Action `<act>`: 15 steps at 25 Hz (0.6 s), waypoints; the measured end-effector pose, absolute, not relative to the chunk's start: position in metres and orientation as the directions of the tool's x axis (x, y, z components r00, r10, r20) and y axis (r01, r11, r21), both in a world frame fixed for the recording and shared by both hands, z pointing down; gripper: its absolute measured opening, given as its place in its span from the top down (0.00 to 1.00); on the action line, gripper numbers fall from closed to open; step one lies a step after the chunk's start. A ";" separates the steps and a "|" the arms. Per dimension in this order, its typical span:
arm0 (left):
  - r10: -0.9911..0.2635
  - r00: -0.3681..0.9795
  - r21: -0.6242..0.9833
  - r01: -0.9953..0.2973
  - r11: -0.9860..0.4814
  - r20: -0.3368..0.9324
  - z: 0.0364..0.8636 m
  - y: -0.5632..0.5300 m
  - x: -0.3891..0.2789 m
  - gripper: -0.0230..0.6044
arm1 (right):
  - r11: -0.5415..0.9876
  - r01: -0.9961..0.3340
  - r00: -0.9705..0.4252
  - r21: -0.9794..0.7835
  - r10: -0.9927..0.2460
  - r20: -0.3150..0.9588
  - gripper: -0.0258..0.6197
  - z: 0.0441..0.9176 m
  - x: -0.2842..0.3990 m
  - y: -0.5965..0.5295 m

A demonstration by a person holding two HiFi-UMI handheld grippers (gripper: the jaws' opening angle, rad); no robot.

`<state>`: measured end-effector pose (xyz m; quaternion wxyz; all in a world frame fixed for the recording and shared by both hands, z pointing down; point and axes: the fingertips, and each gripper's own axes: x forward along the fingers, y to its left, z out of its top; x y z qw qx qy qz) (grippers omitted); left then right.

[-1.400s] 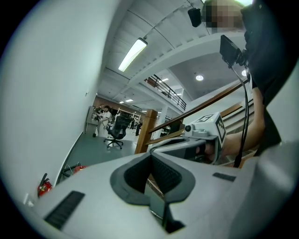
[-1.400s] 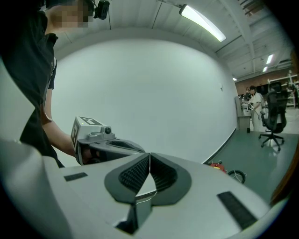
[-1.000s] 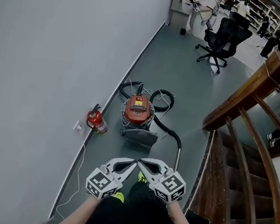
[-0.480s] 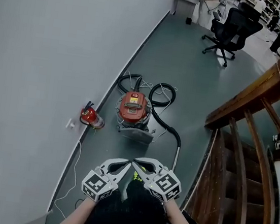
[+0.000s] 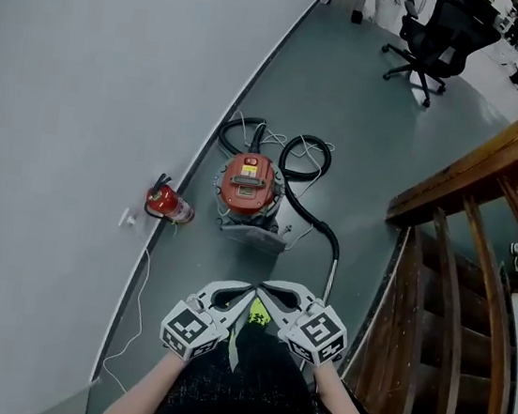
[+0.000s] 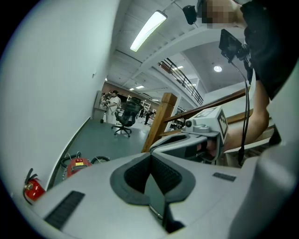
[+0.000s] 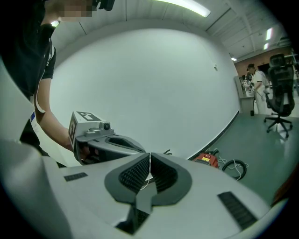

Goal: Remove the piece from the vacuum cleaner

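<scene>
The person holds both grippers side by side, tips nearly meeting. The left gripper (image 5: 246,293) has its jaws pressed together on nothing, and so does the right gripper (image 5: 266,294). The red vacuum cleaner (image 5: 248,183) sits on the floor at their twelve o'clock, well apart, its hose (image 5: 311,221) trailing toward four o'clock. A fire extinguisher (image 5: 165,203) stands at its nine o'clock.

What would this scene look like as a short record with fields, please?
place: grey floor along a white wall, wooden stair railing at the right
vacuum cleaner: red, on the floor near the wall, untouched
hose: black, looped behind it and trailing toward the person
fire extinguisher: red, left of the vacuum cleaner
left claw: shut, empty
right claw: shut, empty, tip beside the left one's
office chair: black, farther off
</scene>
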<state>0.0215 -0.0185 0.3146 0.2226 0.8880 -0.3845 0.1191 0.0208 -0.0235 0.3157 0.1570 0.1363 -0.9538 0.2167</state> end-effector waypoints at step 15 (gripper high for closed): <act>-0.544 0.741 0.333 -0.667 -0.667 0.395 0.367 -0.058 -0.023 0.95 | 0.830 -0.390 -0.879 -0.399 -0.206 0.429 0.94 0.369 -0.024 -0.063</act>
